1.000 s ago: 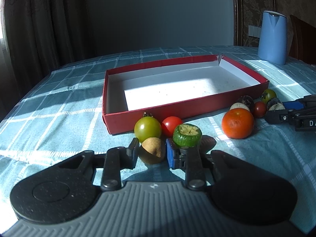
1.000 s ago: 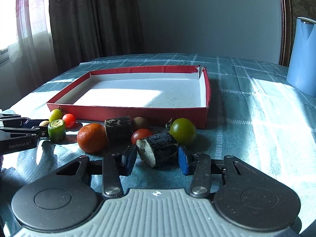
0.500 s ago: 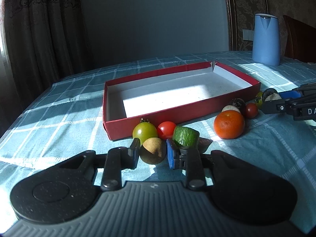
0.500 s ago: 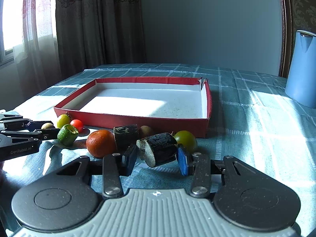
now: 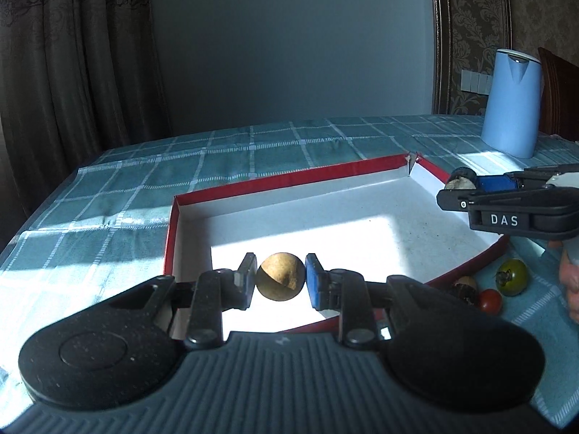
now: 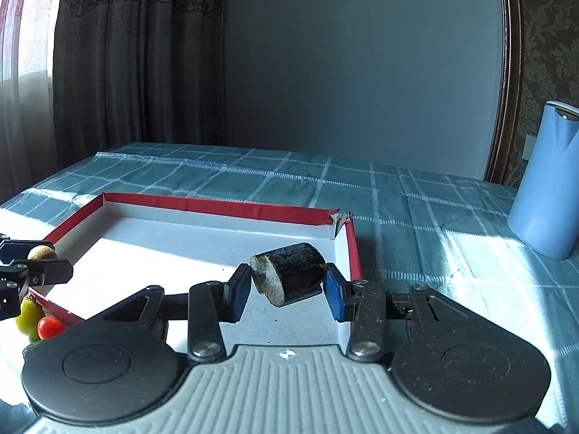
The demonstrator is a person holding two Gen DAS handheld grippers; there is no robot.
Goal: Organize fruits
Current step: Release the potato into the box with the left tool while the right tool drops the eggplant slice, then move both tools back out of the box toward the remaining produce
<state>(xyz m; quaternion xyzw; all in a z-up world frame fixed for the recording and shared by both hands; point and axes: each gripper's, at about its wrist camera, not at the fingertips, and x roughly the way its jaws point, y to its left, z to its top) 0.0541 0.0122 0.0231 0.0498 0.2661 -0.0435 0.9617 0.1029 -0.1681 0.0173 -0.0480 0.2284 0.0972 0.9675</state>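
The left gripper (image 5: 280, 277) holds a small round brown fruit (image 5: 280, 276) tight between its fingers, above the near edge of the red box (image 5: 289, 177) on the counter (image 5: 144, 181). The right gripper (image 6: 287, 289) clamps a dark cut stem piece (image 6: 289, 273) over the box's right corner. A green tomato (image 5: 512, 276) and a red cherry tomato (image 5: 490, 300) lie on the counter just outside the box's near wall.

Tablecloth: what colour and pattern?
Teal tablecloth with a white grid check, clearest in the right wrist view.
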